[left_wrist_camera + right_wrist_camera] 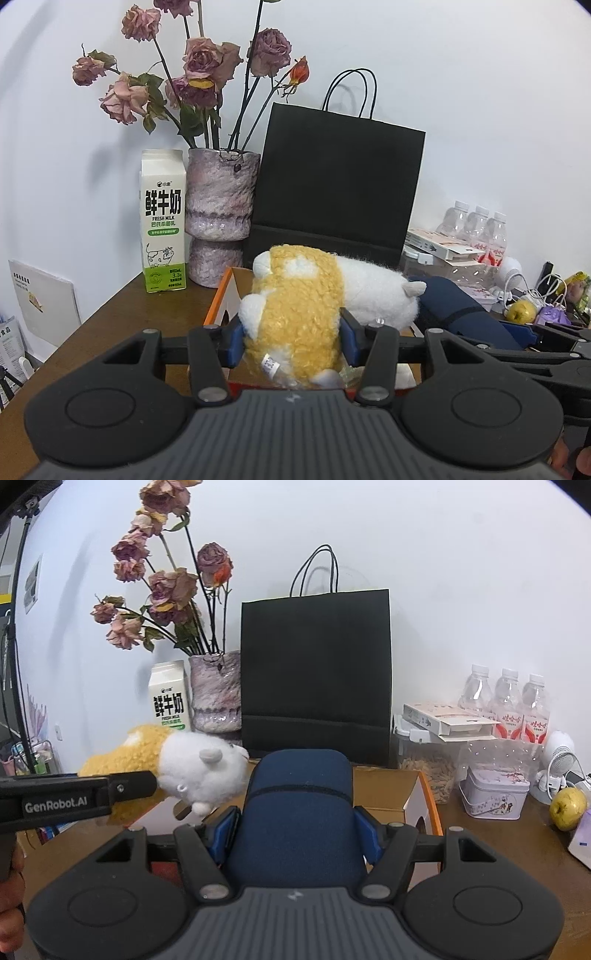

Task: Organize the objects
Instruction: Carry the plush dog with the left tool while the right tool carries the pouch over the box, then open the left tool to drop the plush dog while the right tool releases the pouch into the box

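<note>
My left gripper (291,341) is shut on a yellow and white plush toy (295,306), held above an open cardboard box (221,299) with an orange rim. The toy also shows in the right wrist view (192,768), at the left, with the left gripper's arm in front of it. My right gripper (295,830) is shut on a dark blue soft case (295,812), held over the same box (410,794). The blue case shows at the right in the left wrist view (454,306).
A black paper bag (332,184), a vase of dried roses (219,206) and a milk carton (162,221) stand at the back of the brown table (129,325). At the right are three water bottles (509,701), a clear jar (428,768), a tin (495,794), a yellow-green fruit (567,808) and a small fan (557,760).
</note>
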{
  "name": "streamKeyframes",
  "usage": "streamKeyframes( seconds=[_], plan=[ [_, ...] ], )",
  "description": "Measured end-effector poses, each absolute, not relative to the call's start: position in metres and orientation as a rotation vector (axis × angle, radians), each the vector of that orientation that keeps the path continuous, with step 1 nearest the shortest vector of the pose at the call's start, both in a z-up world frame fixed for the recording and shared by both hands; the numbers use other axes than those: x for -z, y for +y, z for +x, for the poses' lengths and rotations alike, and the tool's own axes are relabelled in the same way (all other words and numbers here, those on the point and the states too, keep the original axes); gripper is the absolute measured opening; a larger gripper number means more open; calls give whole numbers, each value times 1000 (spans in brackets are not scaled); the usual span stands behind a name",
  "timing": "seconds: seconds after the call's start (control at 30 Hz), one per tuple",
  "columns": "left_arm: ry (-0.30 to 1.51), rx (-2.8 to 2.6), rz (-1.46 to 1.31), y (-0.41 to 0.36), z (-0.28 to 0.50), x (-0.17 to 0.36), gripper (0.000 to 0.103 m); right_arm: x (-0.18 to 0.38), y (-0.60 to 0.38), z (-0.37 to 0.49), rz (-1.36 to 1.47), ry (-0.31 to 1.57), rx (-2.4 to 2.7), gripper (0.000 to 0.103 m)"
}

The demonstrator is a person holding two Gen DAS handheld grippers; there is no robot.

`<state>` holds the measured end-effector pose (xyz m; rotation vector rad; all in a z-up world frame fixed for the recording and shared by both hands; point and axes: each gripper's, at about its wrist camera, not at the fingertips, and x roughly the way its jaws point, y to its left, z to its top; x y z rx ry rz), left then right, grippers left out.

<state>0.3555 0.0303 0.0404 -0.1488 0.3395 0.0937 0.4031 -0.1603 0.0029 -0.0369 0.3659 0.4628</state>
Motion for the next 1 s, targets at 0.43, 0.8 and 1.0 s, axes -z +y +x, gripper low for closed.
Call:
streamKeyframes(
  seconds=[0.43, 0.8, 1.0],
  plan=[
    [347, -105, -156, 37, 399, -39, 50, 2, -156, 451, -21, 388, -451, 64],
    [379, -118, -165, 43, 438, -35, 50, 14, -149, 483, -18, 424, -435, 64],
    [407, -119, -168, 44, 453, -27, 50, 24, -149, 500, -4, 456, -420, 65]
  ],
)
